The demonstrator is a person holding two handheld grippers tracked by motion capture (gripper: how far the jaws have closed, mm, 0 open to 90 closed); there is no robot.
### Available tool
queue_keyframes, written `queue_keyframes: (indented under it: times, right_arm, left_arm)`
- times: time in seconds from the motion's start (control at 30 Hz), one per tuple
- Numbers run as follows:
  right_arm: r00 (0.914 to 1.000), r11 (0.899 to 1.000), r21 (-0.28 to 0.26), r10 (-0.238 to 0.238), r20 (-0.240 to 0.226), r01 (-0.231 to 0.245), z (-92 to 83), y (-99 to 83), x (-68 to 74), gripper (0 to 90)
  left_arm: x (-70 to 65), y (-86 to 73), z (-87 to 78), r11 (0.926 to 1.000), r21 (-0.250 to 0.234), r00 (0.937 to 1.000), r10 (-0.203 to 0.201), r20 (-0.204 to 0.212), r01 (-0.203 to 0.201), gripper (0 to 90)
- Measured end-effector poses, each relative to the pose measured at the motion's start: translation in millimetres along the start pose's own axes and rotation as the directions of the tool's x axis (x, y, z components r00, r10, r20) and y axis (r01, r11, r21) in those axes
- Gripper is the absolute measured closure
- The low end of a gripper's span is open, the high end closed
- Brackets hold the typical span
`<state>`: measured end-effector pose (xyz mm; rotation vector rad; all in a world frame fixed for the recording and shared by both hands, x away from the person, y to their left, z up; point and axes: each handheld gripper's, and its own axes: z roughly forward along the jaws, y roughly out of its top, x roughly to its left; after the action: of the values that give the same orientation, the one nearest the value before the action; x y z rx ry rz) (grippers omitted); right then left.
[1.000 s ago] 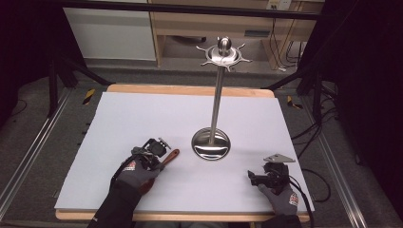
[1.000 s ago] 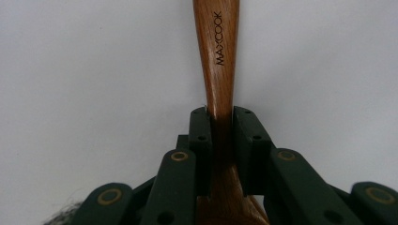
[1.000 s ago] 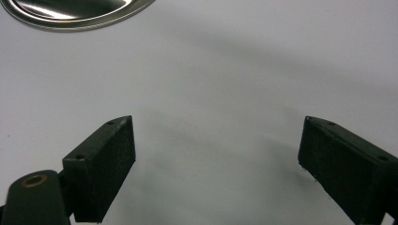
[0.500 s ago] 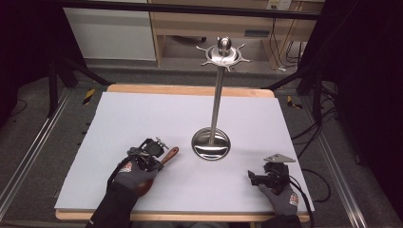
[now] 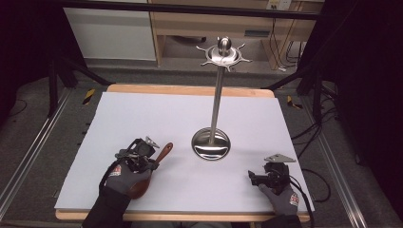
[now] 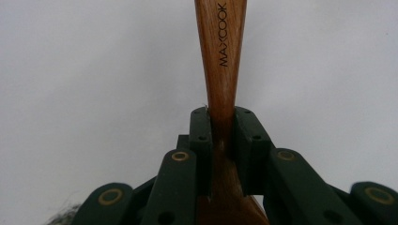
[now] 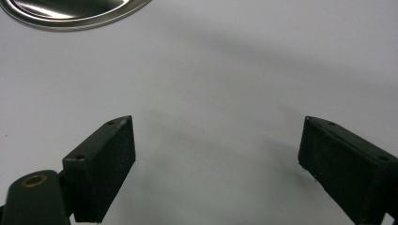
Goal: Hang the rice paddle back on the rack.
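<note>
A wooden spoon (image 5: 163,153) lies on the white table near the front left, its handle pointing toward the stand and its bowl (image 5: 139,186) under the person's gloved left hand. My left gripper (image 5: 151,164) is shut on the spoon's neck; in the left gripper view the jaws clamp the handle (image 6: 220,61), which is marked MAXCOOK. My right gripper (image 5: 252,177) rests low at the front right, open with nothing between its fingers (image 7: 105,161). A steel utensil stand (image 5: 217,95) with a round base (image 5: 210,145) and a hooked crown (image 5: 223,53) stands mid-table.
The white sheet (image 5: 142,114) covers a wooden table. The stand's shiny base rim (image 7: 70,14) lies just ahead of my right gripper. Cables (image 5: 309,137) hang off the right side, and metal rails (image 5: 28,156) run along the floor.
My left gripper has shifted slightly on the spoon and settled around its neck. The right gripper has stayed still.
</note>
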<state>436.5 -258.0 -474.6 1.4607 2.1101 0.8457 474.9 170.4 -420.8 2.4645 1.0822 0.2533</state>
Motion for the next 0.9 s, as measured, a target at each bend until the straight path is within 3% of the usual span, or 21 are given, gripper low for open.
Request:
queue_keyframes:
  times: [0.57, 0.77, 0.9]
  right_arm:
    - [1.0, 1.0, 0.003, 0.007, -0.001, -0.007, 0.0, -0.2, 0.1, 11.6]
    - [1.0, 1.0, 0.003, 0.008, 0.0, -0.008, -0.1, -0.2, 0.0, 11.5]
    - [1.0, 1.0, 0.004, 0.007, 0.0, -0.007, -0.1, -0.2, 0.2, 11.5]
  left_arm:
    - [-1.9, -7.2, -32.8, 0.9907, -0.136, 0.9999, -0.01, 0.002, 0.01, 78.3]
    - [-0.7, -9.0, -39.6, 0.9824, -0.185, 0.9997, -0.025, 0.001, 0.025, 78.3]
    - [0.2, -10.4, -44.9, 0.9718, -0.233, 0.9993, -0.038, -0.002, 0.037, 78.3]
